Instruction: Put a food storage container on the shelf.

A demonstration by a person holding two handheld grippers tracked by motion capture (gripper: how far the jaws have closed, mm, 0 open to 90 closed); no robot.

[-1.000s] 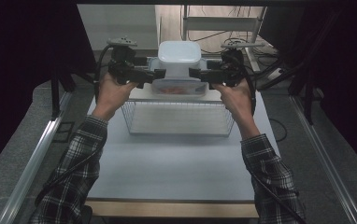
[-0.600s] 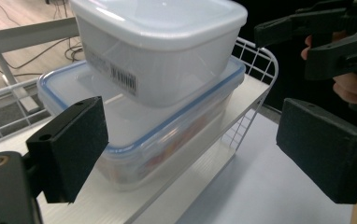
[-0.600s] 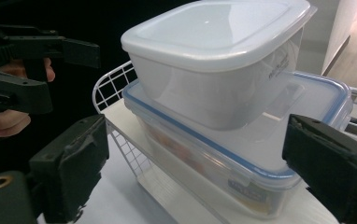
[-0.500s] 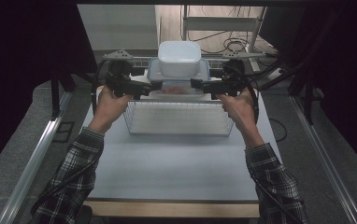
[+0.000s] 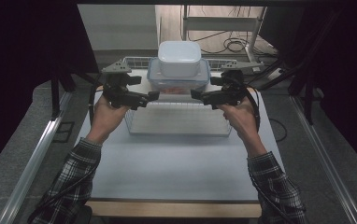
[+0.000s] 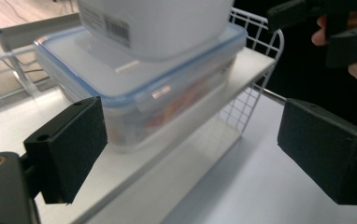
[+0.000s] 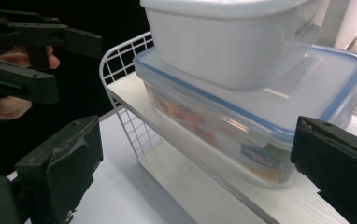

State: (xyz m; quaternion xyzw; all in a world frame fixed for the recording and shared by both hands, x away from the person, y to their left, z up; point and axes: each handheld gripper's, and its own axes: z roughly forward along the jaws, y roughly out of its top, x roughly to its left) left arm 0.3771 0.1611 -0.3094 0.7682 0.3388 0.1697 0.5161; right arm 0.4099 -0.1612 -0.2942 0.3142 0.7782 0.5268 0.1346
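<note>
At upper centre of the high view, a clear box [image 5: 179,83] with a blue-edged lid, resting on the top shelf of a white wire rack [image 5: 176,119]. Orange and red contents dimly visible through its wall in the right gripper view [image 7: 260,140]. Stacked on its lid, a smaller white tub [image 5: 179,58], upright and touching the lid. Just left of the box, the left gripper [image 5: 151,97], jaws spread apart and holding nothing; in the left gripper view, the box [image 6: 158,93] sitting between and beyond the two black jaws, no contact visible. Just right of the box, the right gripper [image 5: 196,94], likewise parted and empty, its jaws in its own view flanking the box corner without touching. Both grippers pointing inward toward each other from opposite sides. Below the rack, a pale desk [image 5: 176,163] reaching toward the lower edge of the frame. At lower left and lower right, forearms in plaid sleeves [image 5: 74,172].
</note>
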